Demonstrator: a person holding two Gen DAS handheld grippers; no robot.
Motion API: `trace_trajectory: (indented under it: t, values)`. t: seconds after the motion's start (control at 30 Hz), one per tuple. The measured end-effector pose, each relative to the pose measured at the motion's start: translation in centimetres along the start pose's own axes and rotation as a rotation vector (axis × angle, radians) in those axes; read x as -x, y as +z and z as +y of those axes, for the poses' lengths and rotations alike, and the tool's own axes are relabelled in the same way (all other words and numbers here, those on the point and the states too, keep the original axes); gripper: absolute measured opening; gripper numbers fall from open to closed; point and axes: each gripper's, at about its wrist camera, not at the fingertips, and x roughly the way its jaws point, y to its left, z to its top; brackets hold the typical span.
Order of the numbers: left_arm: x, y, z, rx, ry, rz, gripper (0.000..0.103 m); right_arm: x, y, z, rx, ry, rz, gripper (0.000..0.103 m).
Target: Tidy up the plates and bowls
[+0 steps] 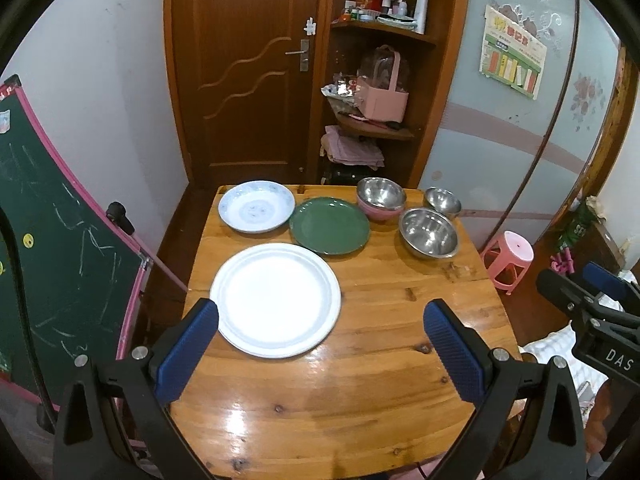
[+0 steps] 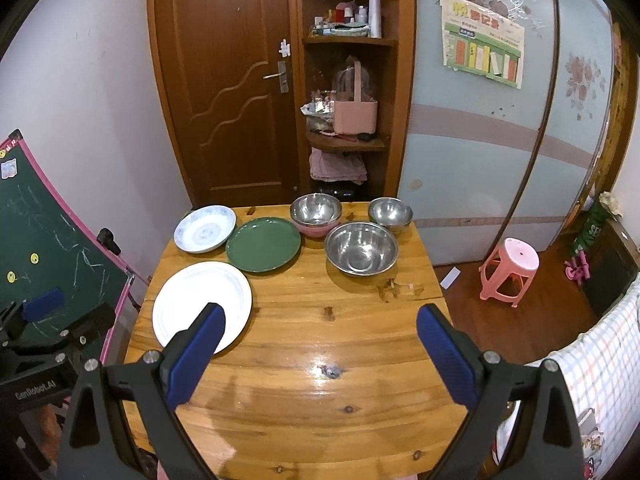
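In the left wrist view, my left hand-held gripper (image 1: 320, 340) sits at the bottom of the frame with its blue pads spread wide and nothing between them. The large white plate (image 1: 275, 299) lies just left of centre, its near-left rim close to my left pad. Above it, toward the middle of the frame, are the green plate (image 1: 329, 225) and, to its left, the blue-patterned plate (image 1: 256, 206), nearly touching each other. To the right stand three steel bowls: the pink-sided bowl (image 1: 381, 197), the small bowl (image 1: 442, 201) and the big bowl (image 1: 429, 231). All rest on the wooden surface (image 1: 360, 380). Nothing is stacked yet, so I judge the job is only starting. For a clean pick I should come in low at a plate's rim, one pad beneath the lip and one above, and lift level so it does not slide.

In the right wrist view, my right hand-held gripper (image 2: 320, 348) is also spread and holds nothing. The bowls sit in the upper middle of the frame, the big bowl (image 2: 361, 247) nearest. I judge nesting works best small into big: pinch the small bowl (image 2: 390, 211) by its wall, carry it upright and lower it gently, since steel on steel slips and clatters.
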Motion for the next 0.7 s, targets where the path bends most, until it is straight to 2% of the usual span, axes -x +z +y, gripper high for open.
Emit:
trace_trajectory:
  t: [0.27,0.4,0.5,0.63,0.7]
  values:
    - [-3.8,1.9,3.3,0.053,0.047,0.015,0.102,-3.6,1.4,1.1,0.009,0.007,0.026,0.097]
    - [-6.4,2.1,6.2,0.078,0.129,0.009,0.102,-6.6,1.9,2.0,0.027,0.012,0.058,0.097]
    - [-9.2,1.9,8.6,0.096,0.178,0.045,0.102,-9.4,2.1,2.9,0.048,0.029,0.094,0.097]
    - [-13.7,1.2,12.0,0.148,0.173,0.133,0.102,-12.6,2.1,3.9,0.08,0.067,0.132,0.095]
    - [-15.7,0.7,13.3,0.173,0.174,0.172,0.102,-14.4,2.1,4.5,0.087,0.111,0.165,0.086]
